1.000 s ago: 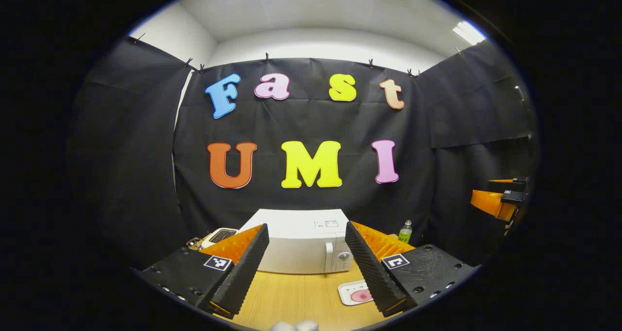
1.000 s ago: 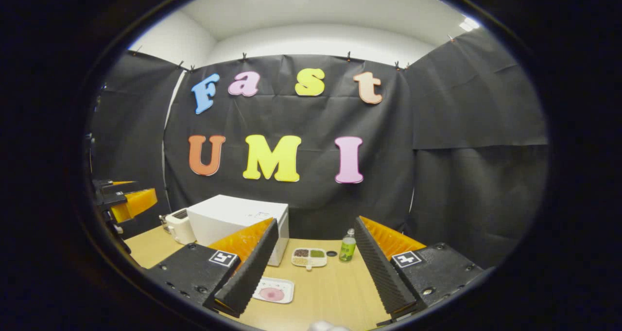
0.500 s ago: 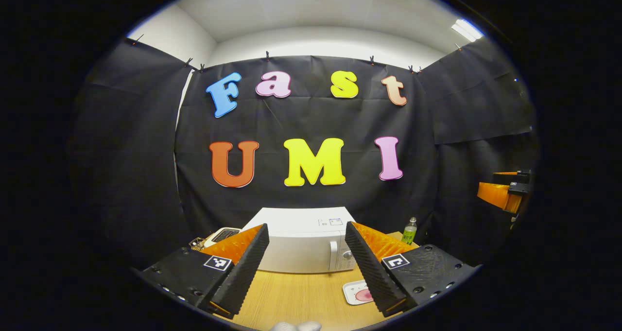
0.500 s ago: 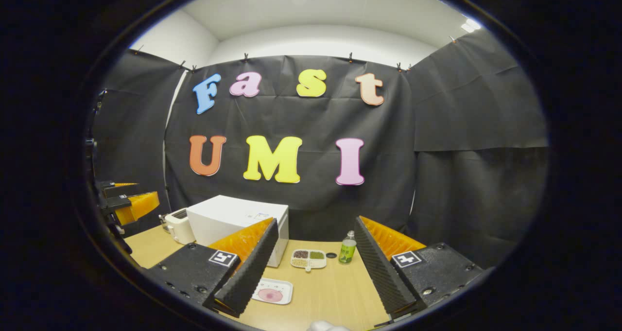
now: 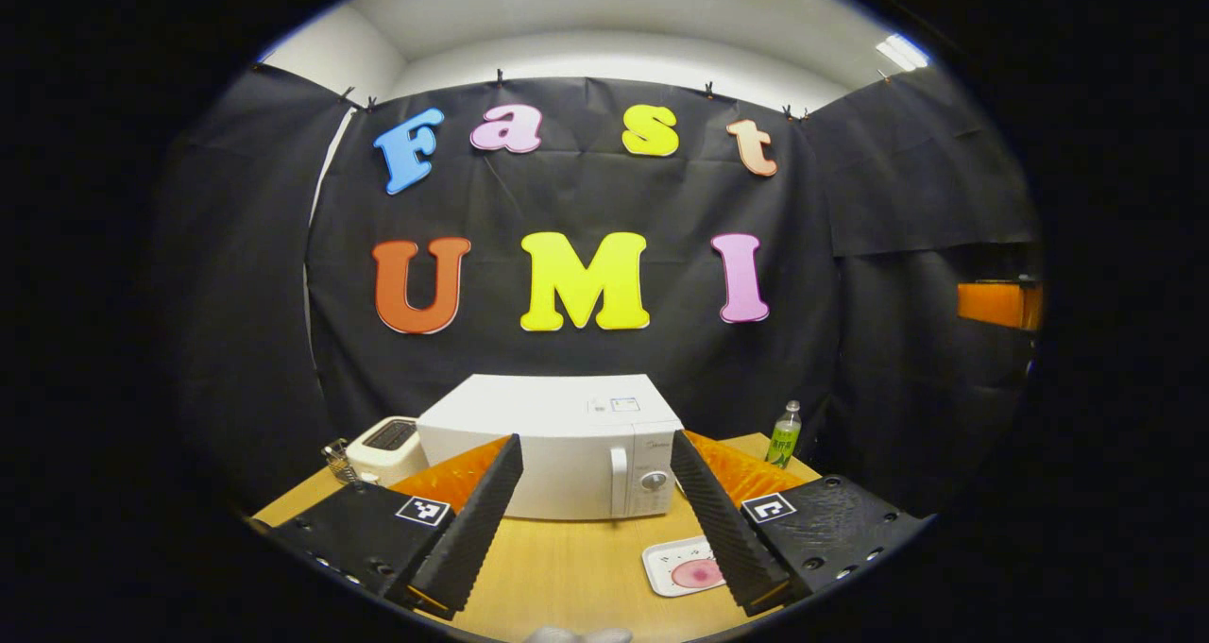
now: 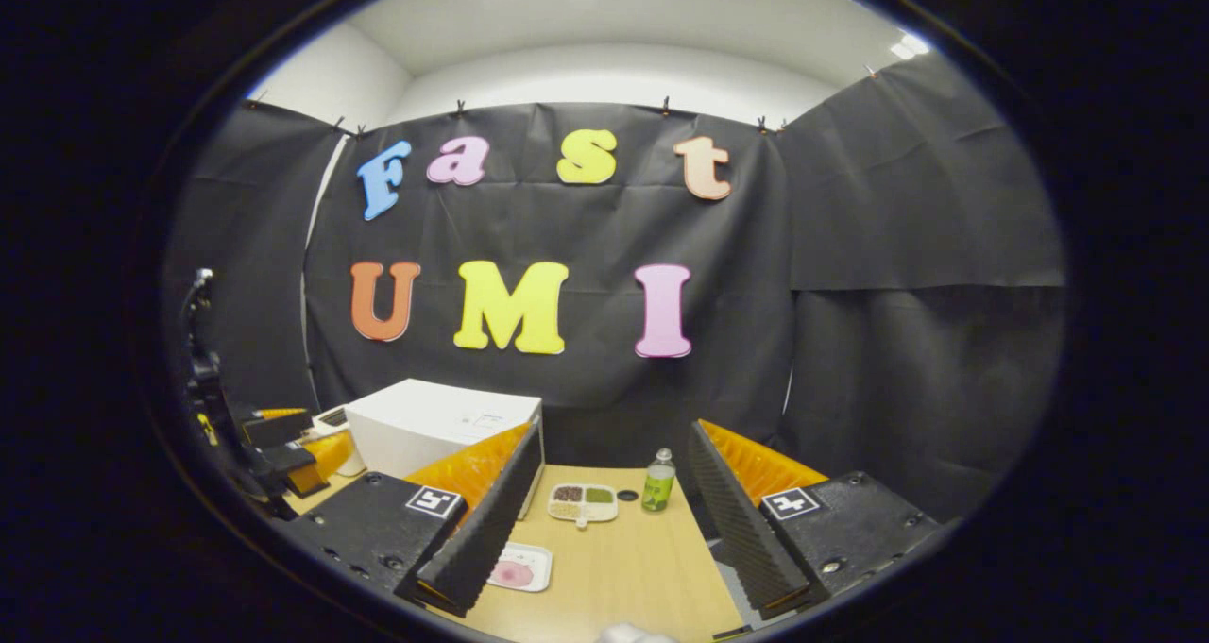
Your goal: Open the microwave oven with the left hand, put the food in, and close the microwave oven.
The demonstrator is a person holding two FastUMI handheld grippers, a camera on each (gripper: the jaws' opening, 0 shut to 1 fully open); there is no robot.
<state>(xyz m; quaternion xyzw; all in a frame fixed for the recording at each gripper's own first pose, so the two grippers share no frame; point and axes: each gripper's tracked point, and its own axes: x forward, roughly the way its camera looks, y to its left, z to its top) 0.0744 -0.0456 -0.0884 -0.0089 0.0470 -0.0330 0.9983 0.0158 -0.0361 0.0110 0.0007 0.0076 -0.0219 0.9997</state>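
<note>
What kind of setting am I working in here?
It looks like a staged kitchen corner in a cloth-walled recording booth: a closed white microwave and a toaster stand on a wooden table, with a plate of food in front.

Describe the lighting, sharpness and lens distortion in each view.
Left gripper view: bright ceiling panels, even light, sharp microwave, fisheye bending the wooden table edge. Right gripper view: equally sharp, green bottle crisp, cloth walls bowing outward, dim toward the rim.

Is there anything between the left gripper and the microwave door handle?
Nothing visible. The open left gripper faces the microwave across bare table, its handle unobstructed. The food plate lies off to the right.
</note>
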